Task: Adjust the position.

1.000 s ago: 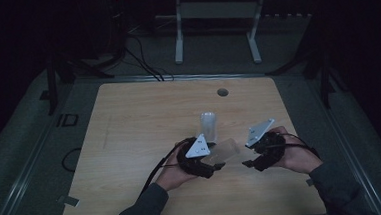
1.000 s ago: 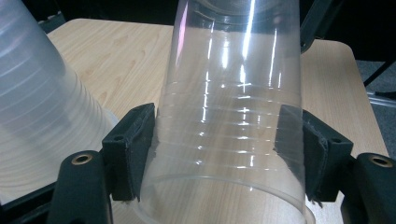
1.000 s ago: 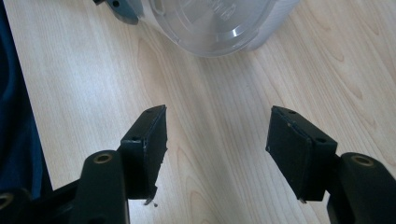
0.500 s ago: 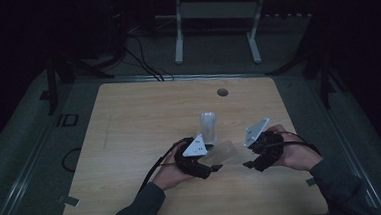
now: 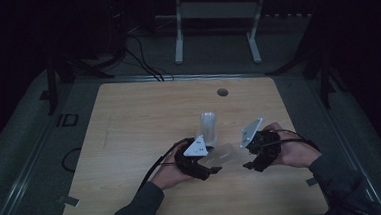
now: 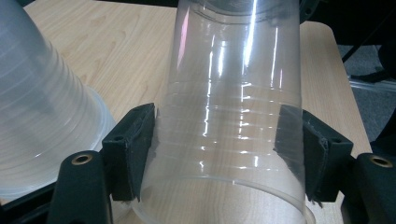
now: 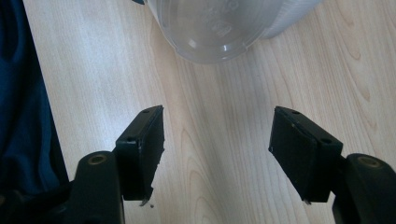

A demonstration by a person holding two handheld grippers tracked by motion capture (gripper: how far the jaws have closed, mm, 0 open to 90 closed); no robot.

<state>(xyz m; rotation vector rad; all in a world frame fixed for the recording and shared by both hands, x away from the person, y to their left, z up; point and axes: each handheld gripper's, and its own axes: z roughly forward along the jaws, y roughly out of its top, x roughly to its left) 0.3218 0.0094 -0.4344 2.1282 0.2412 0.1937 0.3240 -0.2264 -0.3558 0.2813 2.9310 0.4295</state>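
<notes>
The clear, ribbed, thin-walled plastic cup lies on its side above the pale wooden table, just in front of an upright stack of cloudy plastic cups, clamped across its body between the black pads of the left gripper. It looks very light, slick and easily crushed, so a gentle hold on the ribbed band near the rim seems safest. The right gripper, jaws apart and holding nothing, hovers beside the stack, facing the cup's base.

Dim lab, bare wooden table, floor cables, metal stand
</notes>
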